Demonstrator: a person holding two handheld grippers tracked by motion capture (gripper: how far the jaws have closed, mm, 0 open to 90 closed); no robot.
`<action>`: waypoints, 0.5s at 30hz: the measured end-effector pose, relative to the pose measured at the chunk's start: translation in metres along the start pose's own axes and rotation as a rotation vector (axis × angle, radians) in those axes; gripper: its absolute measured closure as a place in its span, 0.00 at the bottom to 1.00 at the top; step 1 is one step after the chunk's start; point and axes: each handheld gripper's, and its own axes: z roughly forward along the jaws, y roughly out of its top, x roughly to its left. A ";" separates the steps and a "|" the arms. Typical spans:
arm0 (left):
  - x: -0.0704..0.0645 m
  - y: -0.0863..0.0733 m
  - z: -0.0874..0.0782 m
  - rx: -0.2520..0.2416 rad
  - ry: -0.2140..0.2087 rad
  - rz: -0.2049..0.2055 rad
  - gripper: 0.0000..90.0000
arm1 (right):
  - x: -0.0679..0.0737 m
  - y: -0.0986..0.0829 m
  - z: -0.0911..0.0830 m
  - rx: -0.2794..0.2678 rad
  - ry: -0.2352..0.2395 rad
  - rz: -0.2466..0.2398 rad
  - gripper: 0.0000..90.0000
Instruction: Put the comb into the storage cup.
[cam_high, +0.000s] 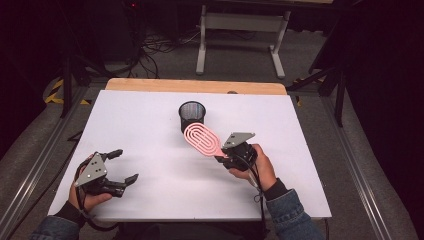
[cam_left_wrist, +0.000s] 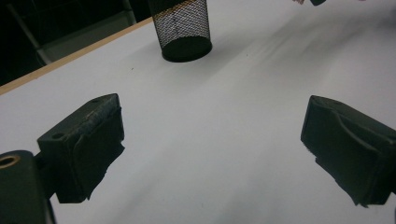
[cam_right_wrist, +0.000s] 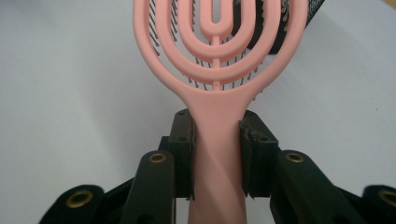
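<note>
1. The right gripper (cam_high: 223, 157) is holding a pink plastic hairbrush with an open, looped oval head (cam_high: 201, 138), its jaws pinching the handle (cam_right_wrist: 218, 140) just below the head.
2. The brush is hanging above the white table (cam_high: 150, 125), its head reaching toward the black wire-mesh cup (cam_high: 192, 114).
3. It is probably light and stiff, with smooth plastic that could be slipping or swivelling in a narrow grip; the neck looks the firmest hold.
4. The left gripper (cam_high: 121, 167) is resting near the table's front-left corner, jaws spread wide and holding nothing.
5. Open tabletop is lying all around the cup; the nearest edge is the wooden strip (cam_high: 195, 86) behind it.
</note>
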 end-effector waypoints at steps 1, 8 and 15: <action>0.000 0.000 0.000 -0.001 0.000 -0.002 0.08 | 0.000 0.001 -0.002 -0.011 -0.008 0.001 0.78; 0.000 0.001 0.001 0.000 0.005 -0.009 0.07 | 0.003 0.002 -0.009 -0.088 -0.065 -0.019 0.78; 0.000 0.008 0.013 0.020 0.005 -0.007 0.08 | 0.006 0.004 -0.014 -0.173 -0.121 -0.027 0.78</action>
